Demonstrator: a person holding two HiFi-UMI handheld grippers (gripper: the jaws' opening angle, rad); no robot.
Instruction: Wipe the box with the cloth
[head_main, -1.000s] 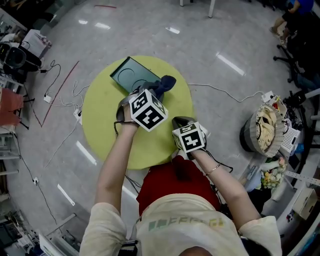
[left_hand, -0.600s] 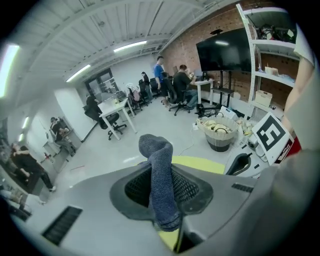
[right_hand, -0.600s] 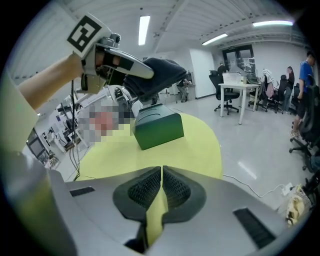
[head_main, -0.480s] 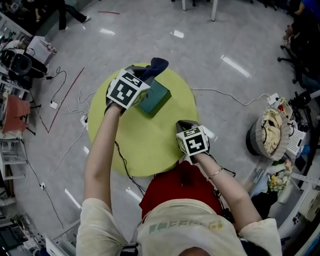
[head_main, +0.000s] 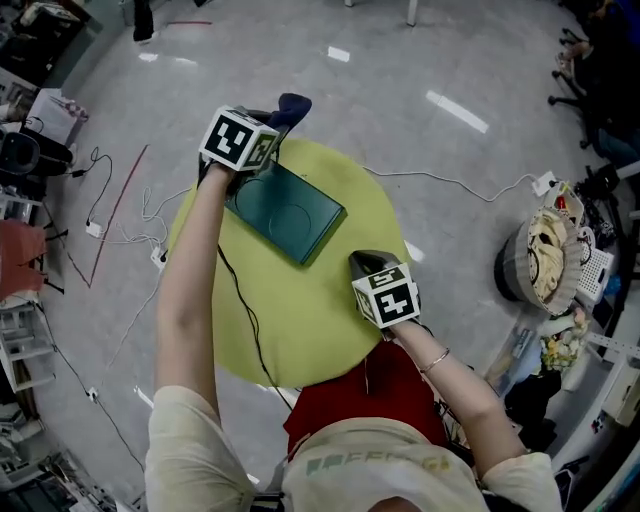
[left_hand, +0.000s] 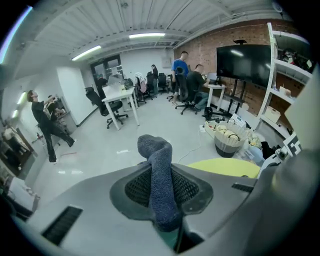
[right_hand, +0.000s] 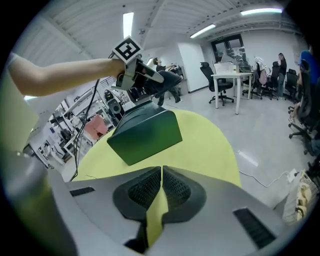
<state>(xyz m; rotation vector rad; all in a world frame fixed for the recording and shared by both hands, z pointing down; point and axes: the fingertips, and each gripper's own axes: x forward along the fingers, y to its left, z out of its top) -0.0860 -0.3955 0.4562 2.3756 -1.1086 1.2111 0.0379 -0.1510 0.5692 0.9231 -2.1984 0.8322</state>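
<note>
A dark green flat box lies on the round yellow-green table, toward its far side. My left gripper hovers at the box's far-left corner, shut on a dark blue cloth that sticks out past the jaws. In the left gripper view the cloth stands up between the shut pads of my left gripper. My right gripper rests near the table's right edge, apart from the box, shut with nothing in it. The right gripper view shows its jaws closed, the box ahead and the cloth beyond it.
A round basket of cables stands on the floor to the right. A white cable runs from the table toward it. More cables lie on the floor to the left. Desks, chairs and people are far off.
My left gripper has carried the cloth from over the box's near side to its far-left corner, so the box top now shows in full. The right gripper has stayed where it was.
</note>
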